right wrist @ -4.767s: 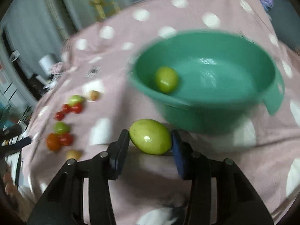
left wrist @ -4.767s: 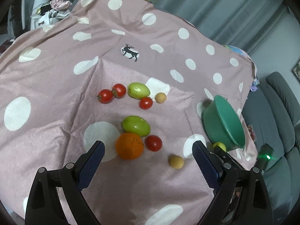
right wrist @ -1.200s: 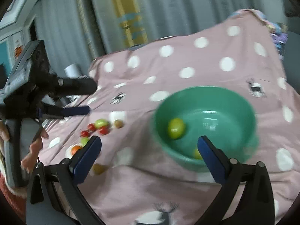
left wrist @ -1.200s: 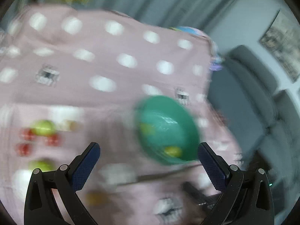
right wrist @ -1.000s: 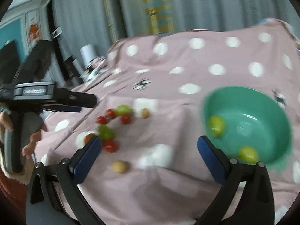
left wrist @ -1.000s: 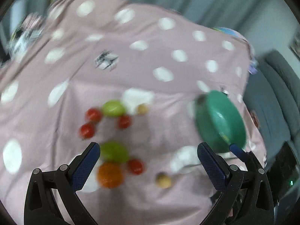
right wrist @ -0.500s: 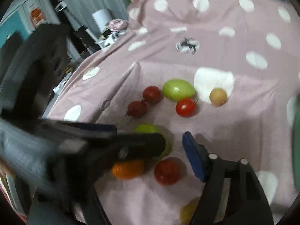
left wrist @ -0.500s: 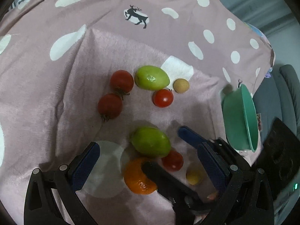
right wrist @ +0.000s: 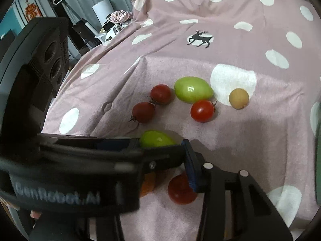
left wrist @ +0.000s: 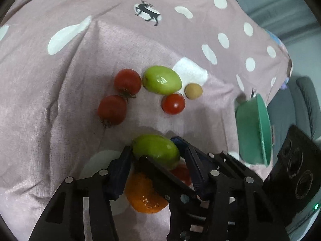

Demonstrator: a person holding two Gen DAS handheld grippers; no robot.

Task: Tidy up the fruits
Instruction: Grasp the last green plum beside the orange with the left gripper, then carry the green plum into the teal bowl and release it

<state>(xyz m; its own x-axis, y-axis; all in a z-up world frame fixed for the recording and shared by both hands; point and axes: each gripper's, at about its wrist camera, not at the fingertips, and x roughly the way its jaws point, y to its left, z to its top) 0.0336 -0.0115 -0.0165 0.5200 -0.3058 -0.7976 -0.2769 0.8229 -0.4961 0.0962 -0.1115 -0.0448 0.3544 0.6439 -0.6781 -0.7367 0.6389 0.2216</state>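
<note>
The near green fruit [left wrist: 155,148] lies on the dotted cloth, and my left gripper [left wrist: 157,152] is shut on its two ends, jaws still closing. My right gripper [right wrist: 160,143] comes in from the right and crosses the left one. It is open and closing, and its fingertips straddle the same fruit. A red tomato [right wrist: 180,188] sits lower between its fingers, beside an orange [left wrist: 144,196]. The left gripper's body hides the right gripper's left finger in the right wrist view. The green bowl [left wrist: 252,130] stands at the right.
Farther back lie a second green fruit [left wrist: 162,80], three red tomatoes [left wrist: 127,81] [left wrist: 112,109] [left wrist: 173,103] and a small tan fruit [left wrist: 193,91]. A grey sofa [left wrist: 301,100] is beyond the bowl. Clutter [right wrist: 118,20] stands at the far left edge.
Both grippers swung from the bowl to the fruit cluster and came down. Their jaws went from wide open to narrow around the near green fruit, with their fingers now crossing.
</note>
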